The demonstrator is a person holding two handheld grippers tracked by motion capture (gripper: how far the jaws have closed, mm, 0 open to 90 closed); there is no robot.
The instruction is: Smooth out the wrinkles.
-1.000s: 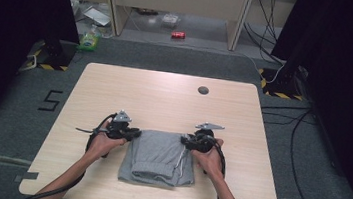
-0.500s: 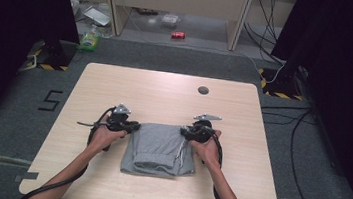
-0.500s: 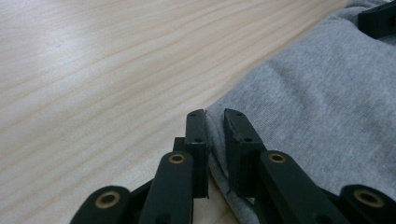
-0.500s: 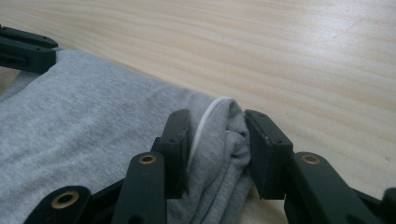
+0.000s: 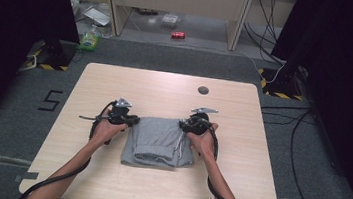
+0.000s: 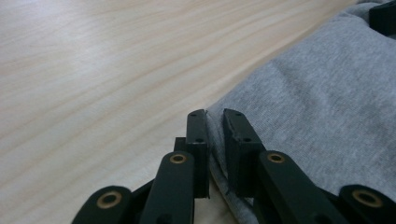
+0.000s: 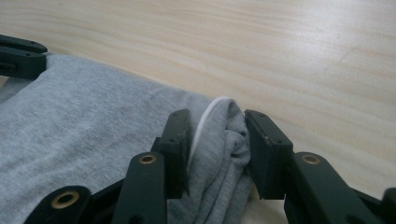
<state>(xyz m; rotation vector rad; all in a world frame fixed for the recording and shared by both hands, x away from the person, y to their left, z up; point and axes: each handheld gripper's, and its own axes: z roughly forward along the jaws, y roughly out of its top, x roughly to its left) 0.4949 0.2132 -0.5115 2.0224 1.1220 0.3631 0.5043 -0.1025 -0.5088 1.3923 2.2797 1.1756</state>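
Folded grey garment [image 5: 159,142] flat on bench [image 5: 116,82], white drawstring [image 7: 205,122] at edge. Left gripper [image 6: 215,122] narrow, pinching hem; right gripper [image 7: 215,122] clamping bunched corner.

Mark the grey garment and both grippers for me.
grey garment [image 5: 159,140], high view, middle of the folded cloth.
left gripper [image 6: 214,122], left gripper view, between its fingertips.
right gripper [image 7: 218,122], right gripper view, between its fingertips.

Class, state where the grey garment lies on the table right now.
In the high view the grey garment lies folded on the near middle of the table, between the left claw and right claw, each gripping a far corner.
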